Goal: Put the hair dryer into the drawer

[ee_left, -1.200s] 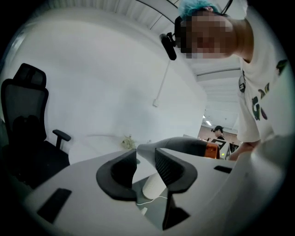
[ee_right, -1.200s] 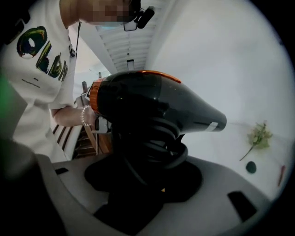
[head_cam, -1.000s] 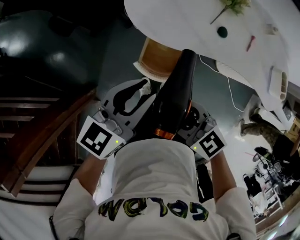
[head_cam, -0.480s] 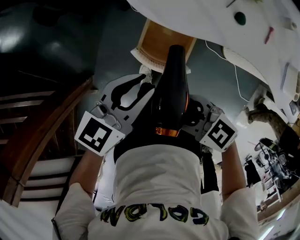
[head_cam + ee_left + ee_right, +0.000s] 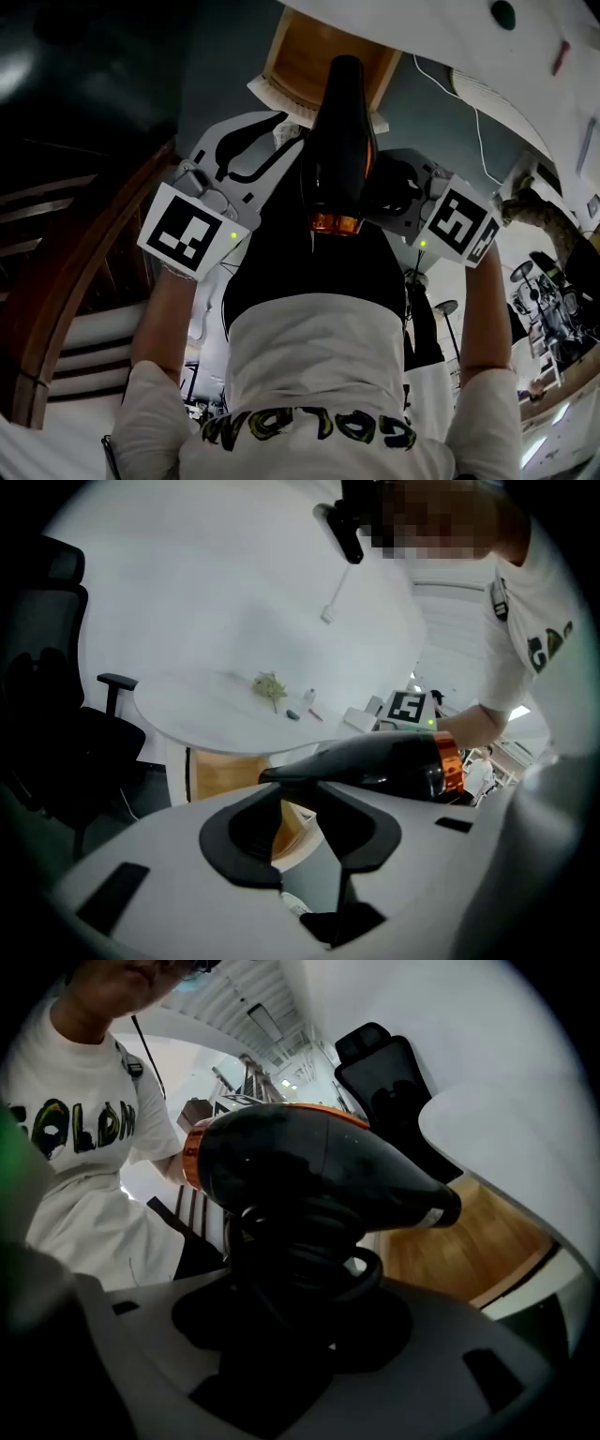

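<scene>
The black hair dryer (image 5: 339, 141) with an orange ring at its back hangs in mid-air, nozzle pointing at the open wooden drawer (image 5: 309, 52) under the white table (image 5: 450, 42). My right gripper (image 5: 392, 192) is shut on its handle, which has the black cord coiled round it (image 5: 300, 1241). In the right gripper view the dryer (image 5: 309, 1171) fills the middle, with the drawer (image 5: 469, 1241) beyond. My left gripper (image 5: 272, 155) stands open beside the dryer, holding nothing. In the left gripper view my left gripper (image 5: 300, 808) has the dryer (image 5: 375, 761) crossing beyond its tips, above the drawer (image 5: 225, 775).
A black office chair (image 5: 47, 714) stands left of the table. A white cable (image 5: 478, 141) runs over the grey floor to the drawer's right. Dark wooden steps (image 5: 75, 281) lie at my left. Small items, among them a green one (image 5: 503, 13), lie on the table.
Both grippers and the dryer have sunk toward the drawer. The nozzle now overlaps the drawer's opening in the head view. The grip is unchanged.
</scene>
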### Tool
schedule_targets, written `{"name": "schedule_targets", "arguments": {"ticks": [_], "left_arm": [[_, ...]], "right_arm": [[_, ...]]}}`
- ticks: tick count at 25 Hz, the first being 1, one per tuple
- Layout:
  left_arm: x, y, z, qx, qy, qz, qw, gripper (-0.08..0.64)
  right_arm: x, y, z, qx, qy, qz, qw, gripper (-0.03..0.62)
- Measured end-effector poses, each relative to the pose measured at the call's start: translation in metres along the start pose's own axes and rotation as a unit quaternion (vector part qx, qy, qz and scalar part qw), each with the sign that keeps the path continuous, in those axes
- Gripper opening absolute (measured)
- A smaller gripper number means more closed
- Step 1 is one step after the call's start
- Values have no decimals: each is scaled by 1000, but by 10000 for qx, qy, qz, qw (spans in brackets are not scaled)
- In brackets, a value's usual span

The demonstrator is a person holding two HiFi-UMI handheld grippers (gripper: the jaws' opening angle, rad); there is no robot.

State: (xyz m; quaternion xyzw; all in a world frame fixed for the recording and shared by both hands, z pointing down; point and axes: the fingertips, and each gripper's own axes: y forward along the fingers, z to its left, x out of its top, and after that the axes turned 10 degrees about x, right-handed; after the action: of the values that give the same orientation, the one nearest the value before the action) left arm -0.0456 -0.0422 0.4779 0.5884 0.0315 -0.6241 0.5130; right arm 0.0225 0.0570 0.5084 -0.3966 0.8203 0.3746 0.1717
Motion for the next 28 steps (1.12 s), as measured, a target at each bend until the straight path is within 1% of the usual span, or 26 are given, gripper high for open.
{"name": "schedule_targets", "arguments": {"ticks": [3, 6, 10, 13, 16, 21, 24, 28], "left_arm": [[-11, 13, 2, -144, 67, 180, 9997, 124], [-18, 23, 9, -161, 129, 253, 9995, 124], [-23, 34, 20, -153, 416, 274, 9986, 124], [-25, 44, 26, -145, 656, 384, 9970, 123], [-31, 54, 32, -160, 905, 565, 9942, 121], [-41, 69, 43, -252, 1179, 904, 9886, 120], [-44, 76, 52, -239, 1366, 1050, 9847, 120], [-51, 88, 63, -190, 1513, 1274, 9801, 120]], "right_arm": [[-13, -2, -17, 34, 72, 254, 9996, 253], [-19, -1, -33, 4, 102, 417, 9991, 253], [-20, 1, -53, -43, 188, 537, 9984, 253], [-22, -2, -69, -125, 247, 780, 9966, 253], [-28, -3, -88, -238, 293, 997, 9943, 253], [-32, -5, -114, -428, 286, 1394, 9889, 253], [-32, -4, -128, -564, 307, 1537, 9860, 253], [-35, -2, -149, -798, 296, 1718, 9814, 253]]}}
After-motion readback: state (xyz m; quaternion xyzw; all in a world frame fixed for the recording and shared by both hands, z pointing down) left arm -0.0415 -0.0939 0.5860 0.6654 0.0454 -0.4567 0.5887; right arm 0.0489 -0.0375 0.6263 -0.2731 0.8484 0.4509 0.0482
